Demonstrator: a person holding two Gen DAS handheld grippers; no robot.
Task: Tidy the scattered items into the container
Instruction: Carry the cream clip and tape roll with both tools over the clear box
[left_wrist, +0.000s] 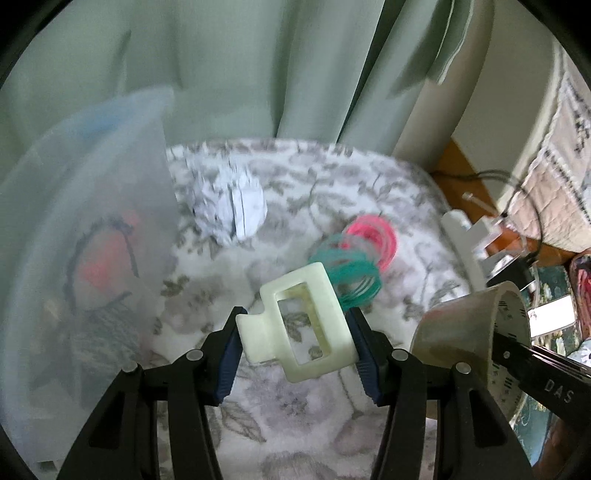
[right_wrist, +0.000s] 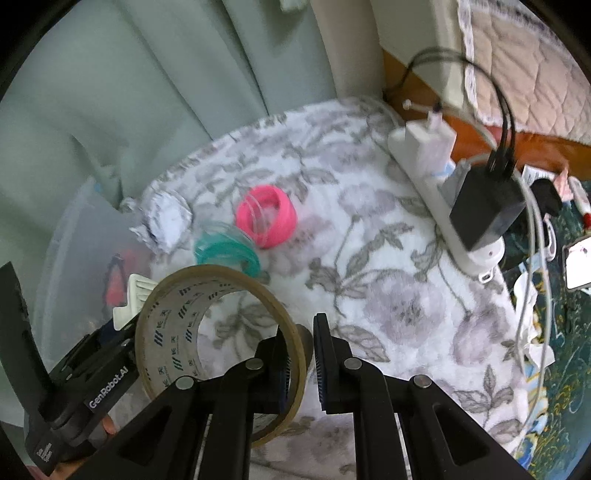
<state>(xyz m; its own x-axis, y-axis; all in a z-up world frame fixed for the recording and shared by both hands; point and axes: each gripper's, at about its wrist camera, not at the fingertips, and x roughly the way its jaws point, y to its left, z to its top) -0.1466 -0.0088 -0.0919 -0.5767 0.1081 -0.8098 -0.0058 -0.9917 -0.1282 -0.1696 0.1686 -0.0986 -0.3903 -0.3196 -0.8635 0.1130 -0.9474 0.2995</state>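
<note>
My left gripper is shut on a cream plastic hair claw and holds it above the floral blanket, just right of the translucent plastic container. My right gripper is shut on the wall of a roll of clear packing tape, which also shows in the left wrist view. The hair claw peeks from behind the tape in the right wrist view. A pink coil spring joined to a teal one and a crumpled white paper ball lie on the blanket.
The container holds red and dark items, blurred through its wall. A white power strip with a black charger and cables lies along the blanket's right edge. Green curtains hang behind. A phone lies at far right.
</note>
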